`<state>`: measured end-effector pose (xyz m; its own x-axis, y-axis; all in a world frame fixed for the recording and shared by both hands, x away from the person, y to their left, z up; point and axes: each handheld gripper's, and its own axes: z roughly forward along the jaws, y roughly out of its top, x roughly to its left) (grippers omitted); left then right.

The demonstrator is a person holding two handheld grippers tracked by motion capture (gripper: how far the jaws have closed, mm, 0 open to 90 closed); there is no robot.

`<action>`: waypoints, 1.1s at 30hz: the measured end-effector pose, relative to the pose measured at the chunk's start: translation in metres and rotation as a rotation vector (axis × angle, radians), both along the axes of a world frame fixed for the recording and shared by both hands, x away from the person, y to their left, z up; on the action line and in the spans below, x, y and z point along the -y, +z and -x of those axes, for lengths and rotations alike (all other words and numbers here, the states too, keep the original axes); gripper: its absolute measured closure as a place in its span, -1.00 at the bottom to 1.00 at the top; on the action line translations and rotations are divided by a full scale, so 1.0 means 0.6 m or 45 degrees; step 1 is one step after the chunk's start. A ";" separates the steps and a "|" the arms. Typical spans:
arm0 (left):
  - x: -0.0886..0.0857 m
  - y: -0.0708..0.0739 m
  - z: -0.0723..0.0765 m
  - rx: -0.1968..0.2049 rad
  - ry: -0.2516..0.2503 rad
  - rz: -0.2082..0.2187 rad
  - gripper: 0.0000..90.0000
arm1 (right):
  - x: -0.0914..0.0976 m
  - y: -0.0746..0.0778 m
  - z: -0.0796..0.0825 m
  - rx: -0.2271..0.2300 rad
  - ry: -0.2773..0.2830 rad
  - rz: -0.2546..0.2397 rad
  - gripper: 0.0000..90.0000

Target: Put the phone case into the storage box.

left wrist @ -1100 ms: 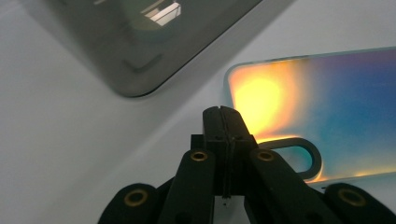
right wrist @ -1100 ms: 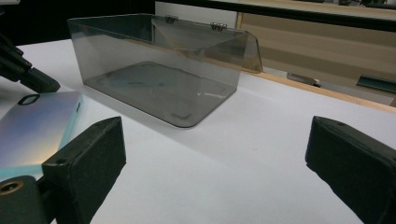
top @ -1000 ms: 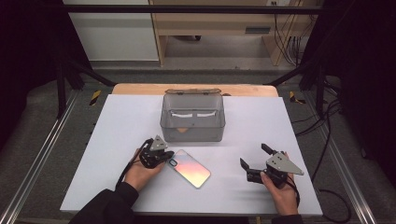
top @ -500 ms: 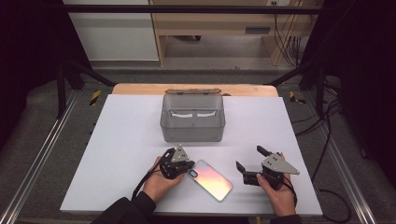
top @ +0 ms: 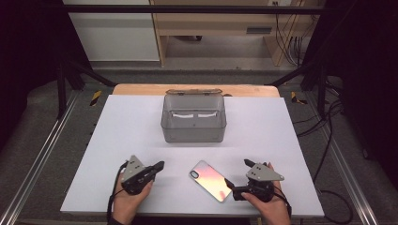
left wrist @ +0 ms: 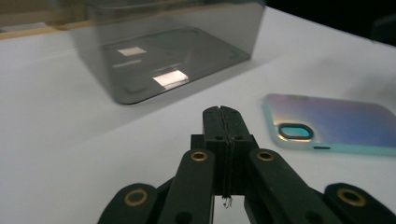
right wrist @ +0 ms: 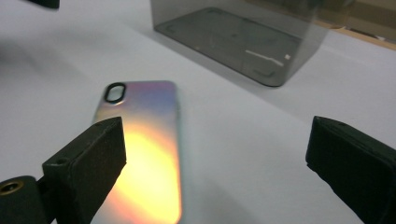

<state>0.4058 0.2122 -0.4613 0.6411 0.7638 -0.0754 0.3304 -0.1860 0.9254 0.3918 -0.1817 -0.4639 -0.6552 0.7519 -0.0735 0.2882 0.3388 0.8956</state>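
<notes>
White table (top: pixel 117 122) carries a smoky clear bin (top: pixel 193 118) at centre-rear. Iridescent phone case (top: pixel 212 180) lies flat near the front edge, between the grippers. Left gripper (top: pixel 159 165): jaws pressed together, empty, apart from the case; right gripper (top: pixel 237 177): jaws spread wide, just beside the case.

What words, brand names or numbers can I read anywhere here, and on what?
None can be read.
Box: two pale labels on it, their print too blurred to read.
Phone case: shiny rainbow back with a camera hole, no logo or lettering.
Left tongs and right tongs: plain black, no markings visible.
</notes>
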 end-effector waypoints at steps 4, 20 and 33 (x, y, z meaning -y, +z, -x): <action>-0.027 0.005 -0.001 0.041 0.076 -0.021 1.00 | -0.027 0.000 0.013 -0.036 0.037 0.044 -0.88; -0.070 0.002 -0.008 0.088 0.201 0.148 -0.85 | -0.060 -0.027 0.033 -0.295 0.040 0.102 -0.89; -0.072 -0.006 -0.014 0.028 0.194 0.223 -0.90 | -0.078 -0.041 0.031 -0.329 0.044 0.175 -0.85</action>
<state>0.4139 0.2552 -0.4650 0.5224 0.8283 -0.2026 0.3214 0.0287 0.9465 0.3734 -0.1349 -0.4888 -0.6906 0.7232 -0.0006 0.4869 0.4656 0.7390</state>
